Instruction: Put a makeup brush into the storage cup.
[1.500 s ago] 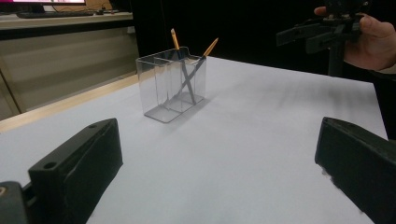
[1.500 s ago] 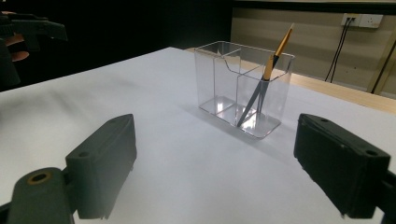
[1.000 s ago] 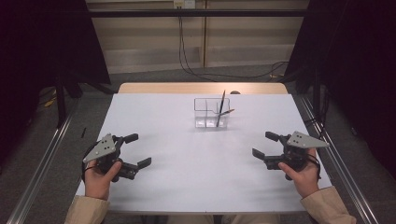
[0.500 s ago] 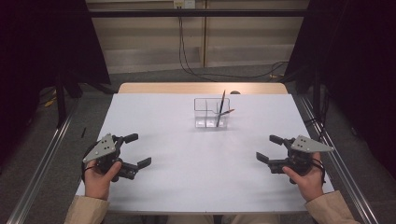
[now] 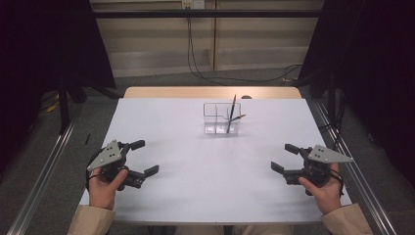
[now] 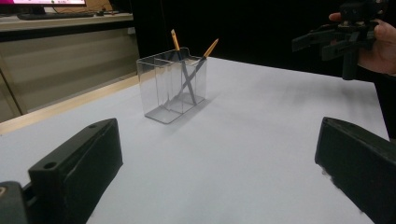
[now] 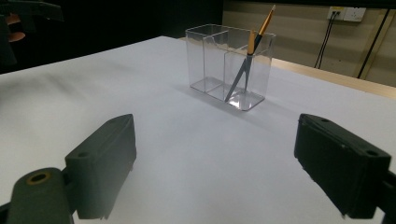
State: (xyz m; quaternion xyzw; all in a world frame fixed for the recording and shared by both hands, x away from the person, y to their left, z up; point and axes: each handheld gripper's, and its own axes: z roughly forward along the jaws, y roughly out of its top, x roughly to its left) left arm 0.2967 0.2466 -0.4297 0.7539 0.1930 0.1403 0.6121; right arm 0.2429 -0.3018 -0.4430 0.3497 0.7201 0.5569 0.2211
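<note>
My white table (image 5: 205, 171) carries a clear plastic holder (image 5: 221, 117) toward its far middle, split into compartments. Two pencils (image 5: 231, 113) lean crossed in its right-hand compartment; the other looks empty. My left gripper (image 5: 142, 157) and right gripper (image 5: 286, 157) sit near the front corners, well apart from the holder, both with jaws wide and holding nothing.

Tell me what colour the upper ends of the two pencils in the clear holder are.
Orange-yellow upper ends on grey shafts; the pencils in the clear holder show best in the left gripper view.
</note>
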